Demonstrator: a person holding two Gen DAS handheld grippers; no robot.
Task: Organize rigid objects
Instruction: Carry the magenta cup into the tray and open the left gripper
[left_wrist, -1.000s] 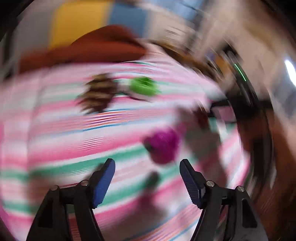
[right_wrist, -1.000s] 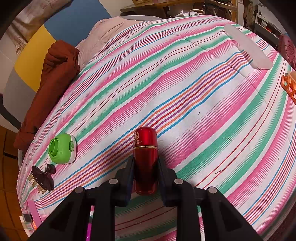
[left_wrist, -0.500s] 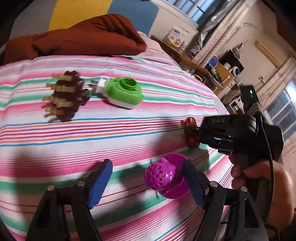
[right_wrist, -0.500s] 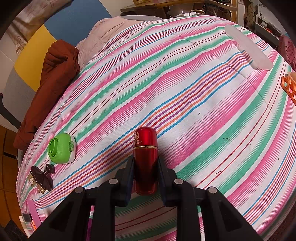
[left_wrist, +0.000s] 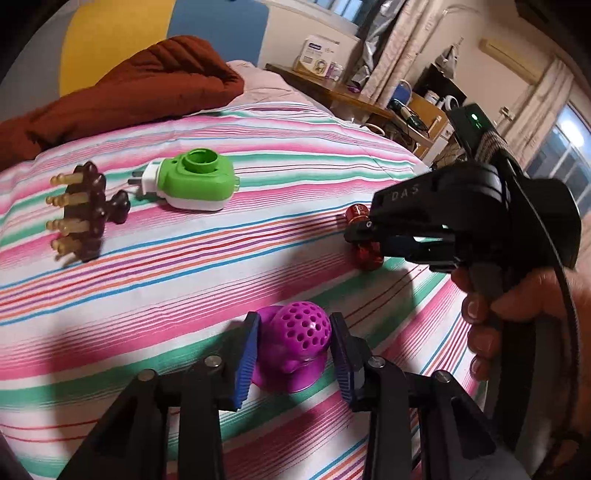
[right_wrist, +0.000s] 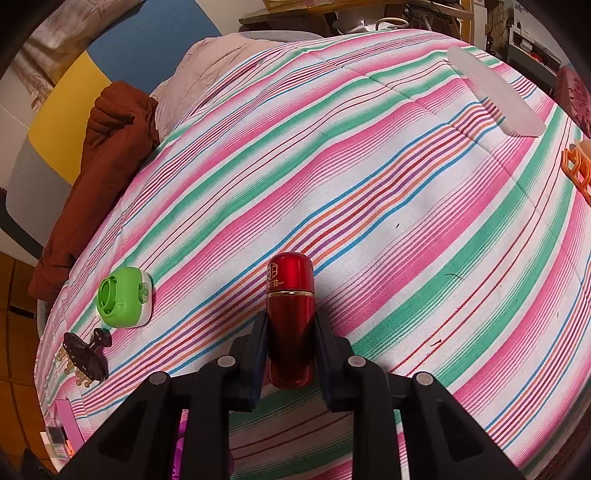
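Red bottle (right_wrist: 291, 321) base hidden between right hand-held gripper (right_wrist: 290, 363) pads.

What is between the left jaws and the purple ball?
Nothing visible. The left gripper already straddles the purple ball, one blue pad on each side, with only thin gaps between pads and ball. The red bottle lies farther off, in the right gripper.

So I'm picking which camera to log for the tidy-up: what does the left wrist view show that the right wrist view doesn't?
Only the left wrist view shows the purple perforated toy between the left gripper fingers, and the right hand.

Only the right wrist view shows the translucent oval piece and an orange item at the bed's far edge.

Both show the red bottle clamped in the right gripper, the green plug-in device, the brown pegged massager and the striped bedspread.
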